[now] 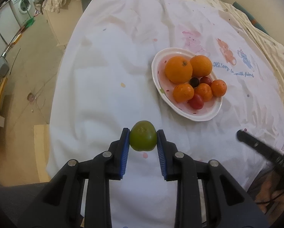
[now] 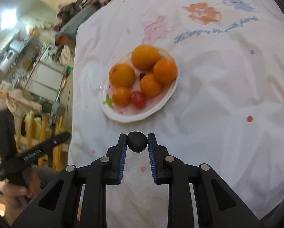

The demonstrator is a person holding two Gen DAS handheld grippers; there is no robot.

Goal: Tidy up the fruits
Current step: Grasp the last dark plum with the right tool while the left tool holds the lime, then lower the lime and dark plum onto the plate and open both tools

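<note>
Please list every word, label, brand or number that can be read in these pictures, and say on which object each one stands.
"Hi!" in blue script on the white tablecloth, beside the printed cartoon animals; the words after it, ending perhaps in "with friends", are too blurred to be sure.
White lettering on the black handle of the left gripper, seen from the right wrist: too blurred to read.
Nothing else is legible.

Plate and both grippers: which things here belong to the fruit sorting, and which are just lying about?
Belongs to the job:
- plate with oranges and red tomatoes
- green fruit, clamped in the left gripper
- dark fruit, clamped in the right gripper

Just lying about:
- printed white cloth
- washing machine
- wooden chair
</note>
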